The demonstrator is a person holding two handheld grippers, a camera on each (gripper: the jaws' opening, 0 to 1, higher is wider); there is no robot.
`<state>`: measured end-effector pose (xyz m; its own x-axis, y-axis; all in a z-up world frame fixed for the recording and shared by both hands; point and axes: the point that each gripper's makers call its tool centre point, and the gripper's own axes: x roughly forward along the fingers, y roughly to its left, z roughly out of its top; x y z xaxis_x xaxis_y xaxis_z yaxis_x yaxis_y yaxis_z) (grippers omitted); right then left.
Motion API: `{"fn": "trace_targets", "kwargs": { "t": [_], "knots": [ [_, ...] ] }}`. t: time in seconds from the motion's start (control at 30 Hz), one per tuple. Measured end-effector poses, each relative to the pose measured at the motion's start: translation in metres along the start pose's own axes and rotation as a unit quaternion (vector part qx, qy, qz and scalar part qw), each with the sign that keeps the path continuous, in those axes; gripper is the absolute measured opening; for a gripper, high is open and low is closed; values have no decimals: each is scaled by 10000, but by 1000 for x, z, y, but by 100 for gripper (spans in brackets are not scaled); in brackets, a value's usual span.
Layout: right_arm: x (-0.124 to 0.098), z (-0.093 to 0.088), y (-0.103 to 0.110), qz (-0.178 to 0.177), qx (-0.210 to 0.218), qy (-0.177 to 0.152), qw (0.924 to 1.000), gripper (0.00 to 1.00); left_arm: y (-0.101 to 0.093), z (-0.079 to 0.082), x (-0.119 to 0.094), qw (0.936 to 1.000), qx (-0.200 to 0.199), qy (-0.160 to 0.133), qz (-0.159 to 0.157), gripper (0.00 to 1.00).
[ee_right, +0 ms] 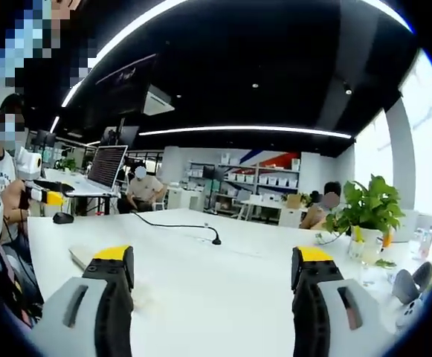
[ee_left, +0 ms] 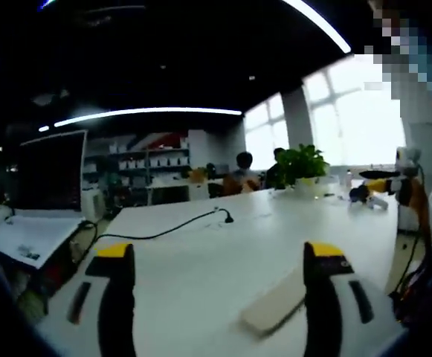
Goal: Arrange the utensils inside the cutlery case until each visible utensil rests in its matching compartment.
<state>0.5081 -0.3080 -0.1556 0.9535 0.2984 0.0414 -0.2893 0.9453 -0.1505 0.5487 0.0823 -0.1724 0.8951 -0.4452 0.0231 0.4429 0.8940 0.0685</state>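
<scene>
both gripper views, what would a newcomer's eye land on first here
The long white table runs ahead, with a flat beige rectangular case lying near the left gripper, whose jaws stand open and empty. A black cable snakes across the table's middle. A leafy green potted plant stands at the far right in the right gripper view, beyond the open right gripper.

Desk (ee_left: 201,260) surface lies largely open ahead of both tongs, obstructed by a black cable (ee_left: 172,228) crossing mid-desk, a flat tan board (ee_left: 275,301) near the left view's right jaw, and a potted plant (ee_right: 366,212) at the far right.
</scene>
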Motion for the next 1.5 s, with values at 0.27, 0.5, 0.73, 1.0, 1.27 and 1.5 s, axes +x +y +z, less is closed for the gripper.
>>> {"fn": "trace_targets", "kwargs": {
  "t": [0.27,0.5,0.73,1.0,1.27,1.5],
  "knots": [
    [-5,-1,-2,-32,-19,14,10000,94,-3,-6,-1,9999,52,139,-60,100],
    [-5,-2,-4,-40,-31,73,10000,94,-9,-4,1,9997,-39,130,-184,100],
    [-7,0,-8,-134,-42,91,9999,93,-5,-2,3,9998,58,159,-112,100],
    [-5,-11,-15,-216,60,226,9995,93,-2,-4,4,9999,-1,153,-60,99],
    [-7,-14,-17,-207,-147,304,9992,92,-8,-6,0,9995,100,226,-220,99],
    [-7,-12,-17,-204,-79,248,9995,92,-8,-9,1,9994,83,251,-202,99]
  ]
}}
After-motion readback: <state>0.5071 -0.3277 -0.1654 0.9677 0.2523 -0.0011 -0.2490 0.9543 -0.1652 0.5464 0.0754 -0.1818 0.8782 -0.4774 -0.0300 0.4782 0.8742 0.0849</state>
